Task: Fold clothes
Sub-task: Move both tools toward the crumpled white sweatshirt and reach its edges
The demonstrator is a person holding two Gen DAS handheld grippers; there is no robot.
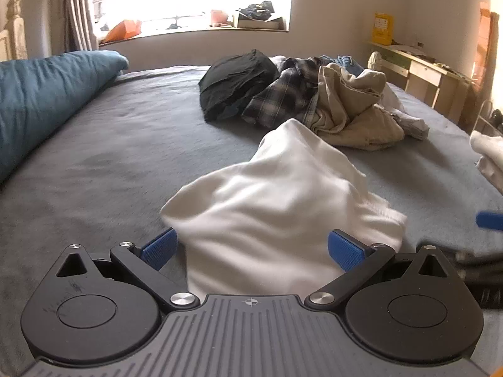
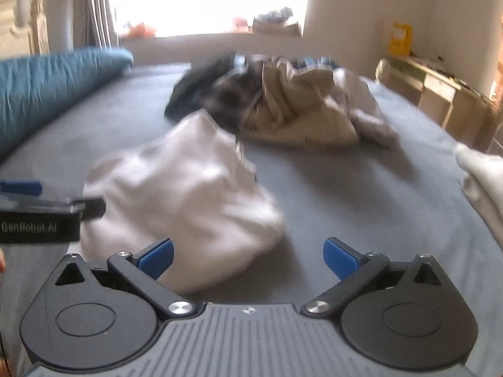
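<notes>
A crumpled white garment (image 1: 276, 194) lies on the grey bed (image 1: 119, 144). My left gripper (image 1: 251, 251) is open, its blue pads on either side of the garment's near edge, with cloth lying between them. My right gripper (image 2: 248, 256) is open too, just right of the same white garment (image 2: 185, 194); only its left pad (image 2: 157, 256) overlaps the cloth. The right wrist view is blurred. The left gripper's body (image 2: 41, 220) shows at that view's left edge. Behind lies a pile: a black garment (image 1: 235, 81), a plaid shirt (image 1: 283, 94) and a beige garment (image 1: 352, 110).
A teal duvet (image 1: 47, 94) runs along the bed's left side. More white cloth (image 1: 489, 157) sits at the right edge. A wooden desk (image 1: 424, 72) with a yellow box (image 1: 382, 28) stands at the far right. A cluttered window sill (image 1: 195, 28) is behind the bed.
</notes>
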